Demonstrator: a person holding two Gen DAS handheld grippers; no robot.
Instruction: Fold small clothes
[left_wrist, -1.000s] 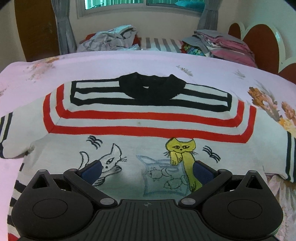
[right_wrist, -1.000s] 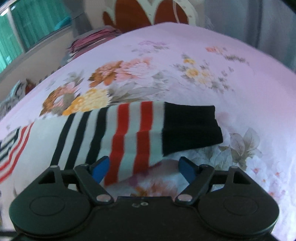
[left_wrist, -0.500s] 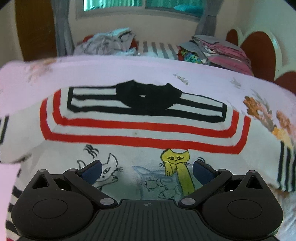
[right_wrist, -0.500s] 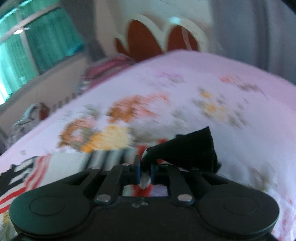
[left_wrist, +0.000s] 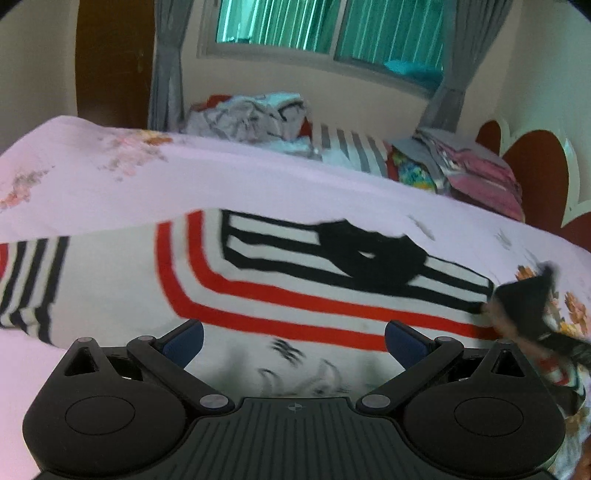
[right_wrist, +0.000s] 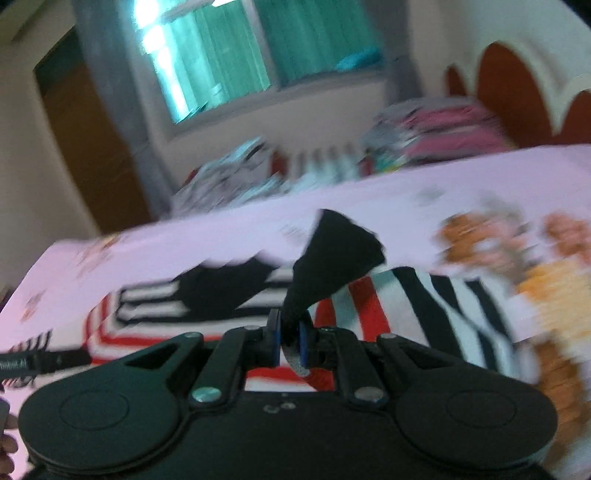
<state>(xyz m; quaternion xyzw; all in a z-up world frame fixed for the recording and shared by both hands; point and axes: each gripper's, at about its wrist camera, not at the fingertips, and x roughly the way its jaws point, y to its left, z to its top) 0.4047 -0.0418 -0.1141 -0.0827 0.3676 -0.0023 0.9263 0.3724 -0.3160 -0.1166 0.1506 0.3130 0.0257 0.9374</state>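
A white sweater (left_wrist: 122, 280) with red and black stripes and a black collar (left_wrist: 369, 254) lies flat on the pink bed. My left gripper (left_wrist: 293, 338) hovers open over its chest, nothing between the blue pads. My right gripper (right_wrist: 290, 347) is shut on the black cuff (right_wrist: 332, 254) of the striped right sleeve (right_wrist: 424, 306), which is lifted off the bed and pulled toward the collar (right_wrist: 221, 288). In the left wrist view the raised cuff (left_wrist: 524, 302) shows blurred at the right edge. Both views are smeared by motion.
The pink floral sheet (left_wrist: 110, 177) reaches to the far edge, where a crumpled clothes pile (left_wrist: 258, 114) and a folded stack (left_wrist: 476, 173) sit under the window. A red and white headboard (left_wrist: 532, 166) stands at the right. A hand (right_wrist: 7, 443) shows at the lower left.
My right gripper shut on the sleeve's cuff, lifted it and swung it in toward the sweater's body. My left gripper slid left over the chest, still open.
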